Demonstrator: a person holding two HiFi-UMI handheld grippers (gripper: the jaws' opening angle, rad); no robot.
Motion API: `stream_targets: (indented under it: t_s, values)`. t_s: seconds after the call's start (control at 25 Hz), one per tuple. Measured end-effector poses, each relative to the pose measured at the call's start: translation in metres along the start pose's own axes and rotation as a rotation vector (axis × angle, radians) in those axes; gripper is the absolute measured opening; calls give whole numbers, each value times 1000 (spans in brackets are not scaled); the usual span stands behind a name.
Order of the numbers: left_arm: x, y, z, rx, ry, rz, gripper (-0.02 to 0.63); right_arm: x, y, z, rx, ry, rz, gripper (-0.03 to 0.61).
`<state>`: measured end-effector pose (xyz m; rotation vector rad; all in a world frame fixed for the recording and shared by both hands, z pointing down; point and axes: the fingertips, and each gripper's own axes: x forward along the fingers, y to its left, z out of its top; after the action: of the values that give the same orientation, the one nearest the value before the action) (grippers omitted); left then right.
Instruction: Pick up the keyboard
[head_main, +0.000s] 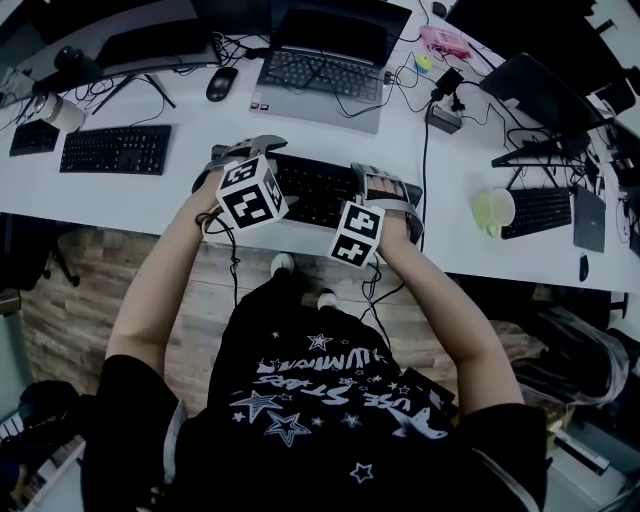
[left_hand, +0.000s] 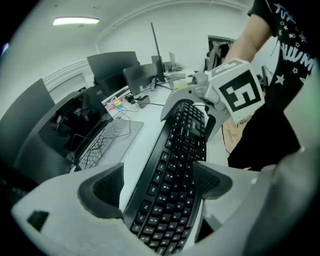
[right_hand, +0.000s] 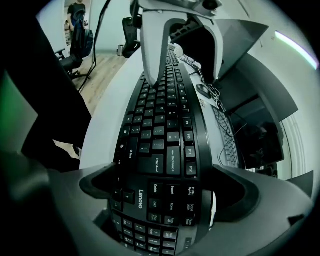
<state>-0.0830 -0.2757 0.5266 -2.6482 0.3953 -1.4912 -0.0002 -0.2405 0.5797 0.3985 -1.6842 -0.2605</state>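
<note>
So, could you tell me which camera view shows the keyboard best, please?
The right gripper view: the keyboard fills it, key legends legible, held between the right gripper's jaws. The left gripper view shows it lengthwise, in the left gripper. The head view hides much of it behind both grippers.

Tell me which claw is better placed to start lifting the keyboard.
Right, probably. The keyboard sits square in the right claw, filling it; in the left claw it runs askew. Both ends are gripped, so lifting together looks safest.

Left gripper (left_hand: 159, 184) spanning keyboard (left_hand: 186, 142), seemingly clamped
</note>
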Motion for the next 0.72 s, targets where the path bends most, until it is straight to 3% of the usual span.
stream_targets:
  t_s: [0.16,0.32,0.4,0.56,0.72]
  values:
    - [5,-5,-1,124,101,-83,428,-6,2,1,-23,-25,-66,571]
    - [8,-22,-18,210,261,-269,428,-12,3,4,-50,-57,-138,571]
    - [11,-25,-25,248,314,-324,428,-13,4,3,-60,-57,-170,571]
    - [17,-30,-36,273,380,-416,428,-18,7,2,-84,-50,-196,571]
    - [21,-34,-43,274,431,-486,428,-20,9,4,-115,-94,-287,571]
